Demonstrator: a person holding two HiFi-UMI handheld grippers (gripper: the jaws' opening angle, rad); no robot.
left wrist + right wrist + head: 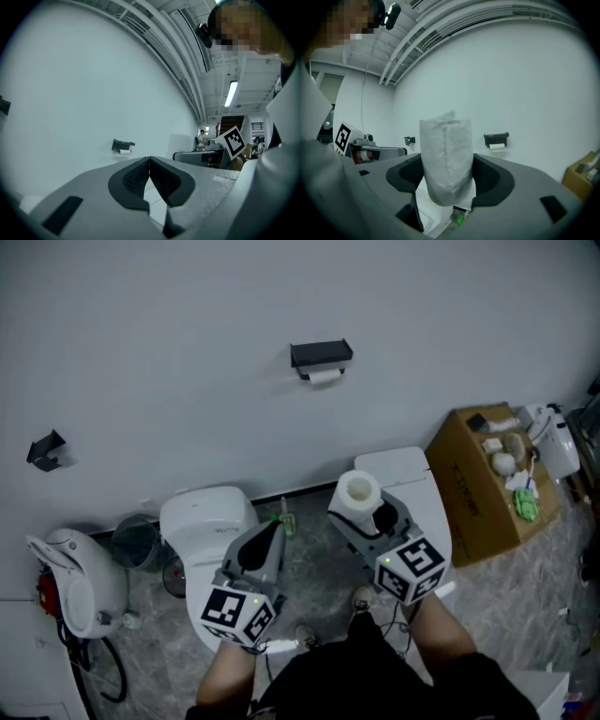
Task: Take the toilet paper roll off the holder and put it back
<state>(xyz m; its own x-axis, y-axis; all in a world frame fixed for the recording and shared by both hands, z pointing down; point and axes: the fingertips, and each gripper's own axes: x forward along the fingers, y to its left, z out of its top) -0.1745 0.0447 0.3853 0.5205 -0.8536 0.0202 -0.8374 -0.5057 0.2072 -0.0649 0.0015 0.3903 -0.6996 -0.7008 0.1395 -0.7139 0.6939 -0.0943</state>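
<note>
Well, got the toilet paper roll (357, 491) clamped upright in the right hand-held gripper (364, 512), core hole facing up and both pads pressing into its sides (looks a bit flattened in the right gripper view). Holding it out in front, well short of the black holder (322, 352) up on the white wall (187, 352), and above a white toilet (412, 474) as seen from the head view. Can make out a small bit of white paper (324, 377) right under that holder. Got the left hand-held gripper (273, 534) clenched tight on nothing, beside the right one and pointing at the same wall, over a second white toilet (202, 512). Also spotted a smaller black bracket (45, 451) far off to the left on the wall. Down on the grey floor (319, 563): an open cardboard box (469, 493) of odds and ends at the right, a grey bin (136, 540) next to the left toilet, plus a rounded white appliance (80, 577) at the far left.
</note>
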